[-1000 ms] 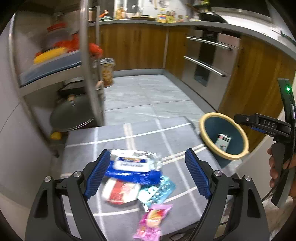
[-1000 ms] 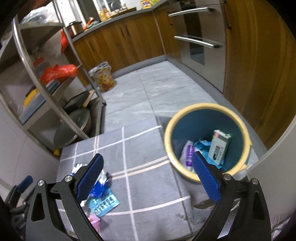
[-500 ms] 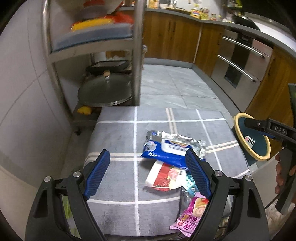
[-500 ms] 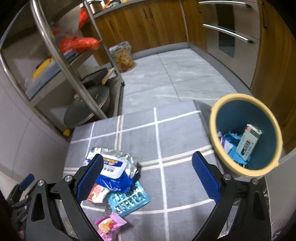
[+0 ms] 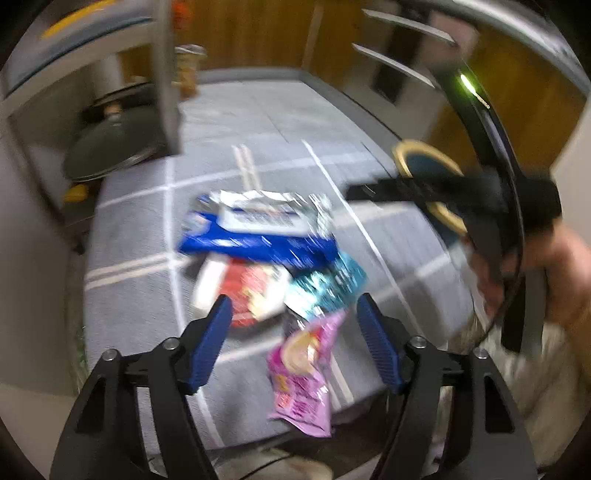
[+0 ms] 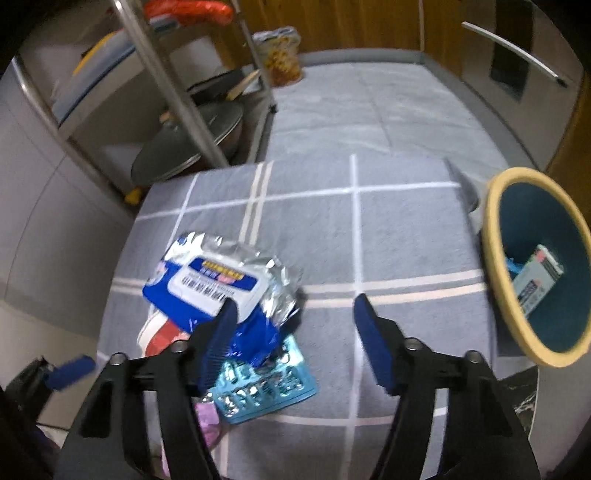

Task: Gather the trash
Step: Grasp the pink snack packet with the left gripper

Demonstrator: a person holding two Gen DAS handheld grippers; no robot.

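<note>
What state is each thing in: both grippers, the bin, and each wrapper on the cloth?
left gripper: open, empty
right gripper: open, empty
bin: holds trash
blue-and-silver packet: crumpled, topping pile
teal wrapper: flat, partly covered
pink wrapper: overhanging cloth edge

A grey mat with white grid lines (image 6: 399, 236) covers the near floor. At ten o'clock, a steel rack (image 6: 177, 92) holds a dark pan lid (image 6: 184, 147); wooden cabinets (image 6: 351, 26) stand at twelve, a printed bag (image 6: 280, 55) before them.
</note>
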